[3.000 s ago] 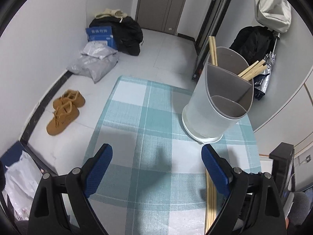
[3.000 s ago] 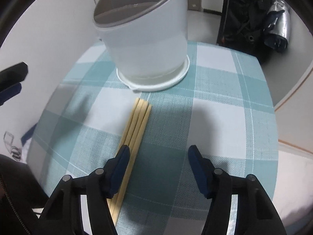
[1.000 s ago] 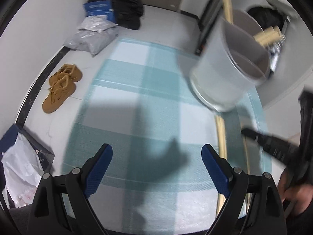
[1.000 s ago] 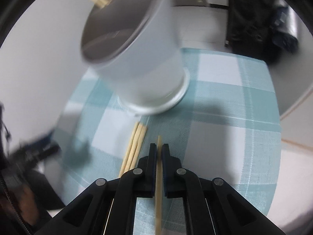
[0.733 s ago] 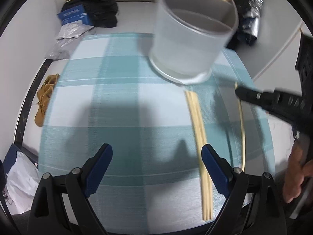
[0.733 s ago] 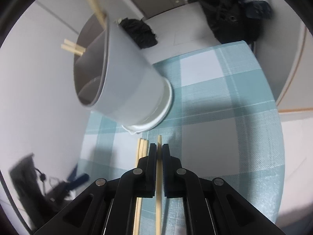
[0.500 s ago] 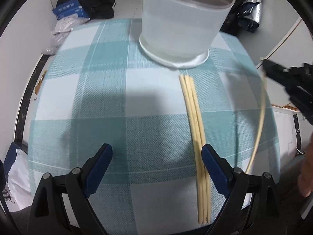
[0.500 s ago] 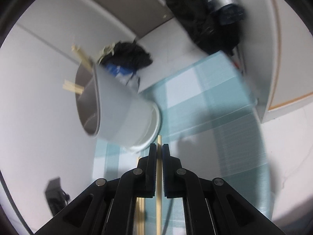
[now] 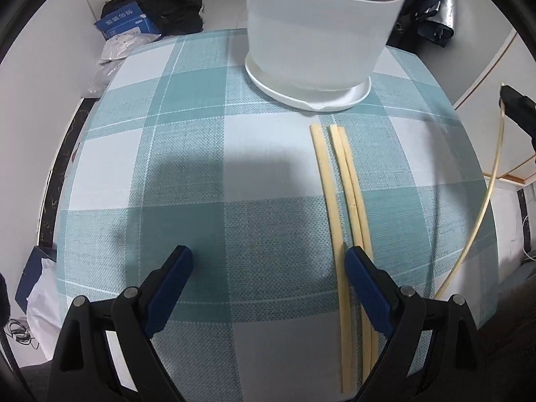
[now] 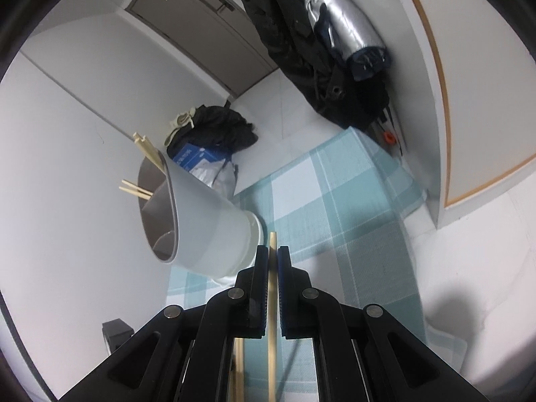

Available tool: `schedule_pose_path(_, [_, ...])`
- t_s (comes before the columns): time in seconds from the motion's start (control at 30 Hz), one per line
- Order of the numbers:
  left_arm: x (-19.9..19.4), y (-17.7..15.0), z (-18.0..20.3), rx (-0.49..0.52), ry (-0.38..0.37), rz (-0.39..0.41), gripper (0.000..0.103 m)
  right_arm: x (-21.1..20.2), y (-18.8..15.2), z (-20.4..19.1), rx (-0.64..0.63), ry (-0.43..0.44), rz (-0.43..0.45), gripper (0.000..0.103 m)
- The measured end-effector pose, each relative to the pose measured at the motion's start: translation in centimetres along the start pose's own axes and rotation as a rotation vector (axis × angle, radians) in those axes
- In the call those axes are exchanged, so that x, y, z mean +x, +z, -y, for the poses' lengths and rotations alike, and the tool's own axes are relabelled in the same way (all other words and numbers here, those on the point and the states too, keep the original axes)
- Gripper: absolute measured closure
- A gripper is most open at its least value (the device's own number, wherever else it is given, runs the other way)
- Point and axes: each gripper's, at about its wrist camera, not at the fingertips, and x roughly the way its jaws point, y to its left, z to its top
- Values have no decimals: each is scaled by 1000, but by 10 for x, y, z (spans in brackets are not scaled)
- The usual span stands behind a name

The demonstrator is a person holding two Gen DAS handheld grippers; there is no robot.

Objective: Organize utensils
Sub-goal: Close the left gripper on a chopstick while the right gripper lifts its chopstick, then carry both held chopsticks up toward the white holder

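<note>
the surface [image 9: 187, 154] under my left claw [image 9: 268, 288] wears a teal-and-white checked cloth. the white holder [image 9: 318, 33] stands on it straight ahead at the far edge. three chopsticks [image 9: 345, 207] lie side by side, running under my claw's right finger.

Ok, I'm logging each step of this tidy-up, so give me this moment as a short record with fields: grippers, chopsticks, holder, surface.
left gripper: open, empty, above the tablecloth
right gripper: shut on one chopstick, lifted off the table
chopsticks on table: three, lying side by side in front of the holder
utensil holder: white, upright on the tablecloth, divided inside, a few chopsticks already in it
tablecloth: teal and white check
background: black bag and blue box on the floor
</note>
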Motion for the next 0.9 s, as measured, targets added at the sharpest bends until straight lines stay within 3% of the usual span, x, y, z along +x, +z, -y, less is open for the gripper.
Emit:
schedule_pose_path(0.2, [5,14,-1,-14,2,-28,14,-3,-1,3,25,20,5,98])
schedule_pose_path(0.4, [8,37,12,30,94,4,14,-4,-1,3,23,24,2,98])
schedule_pose_path(0.5, [17,47,15,2,104,9,14,-1,-1,1,14,26,-5,98])
schedule_pose_path(0.73, [25,56,23,48,156,29,16,3,-4,-2,5,31,-14,98])
schedule_pose_path(0.83, [23,58,22,58,113,15,37,4,-3,-3,5,38,-14,98])
schedule_pose_path(0.9, [22,59,27,73,89,-3,64,4,-3,-3,6,45,-17,98])
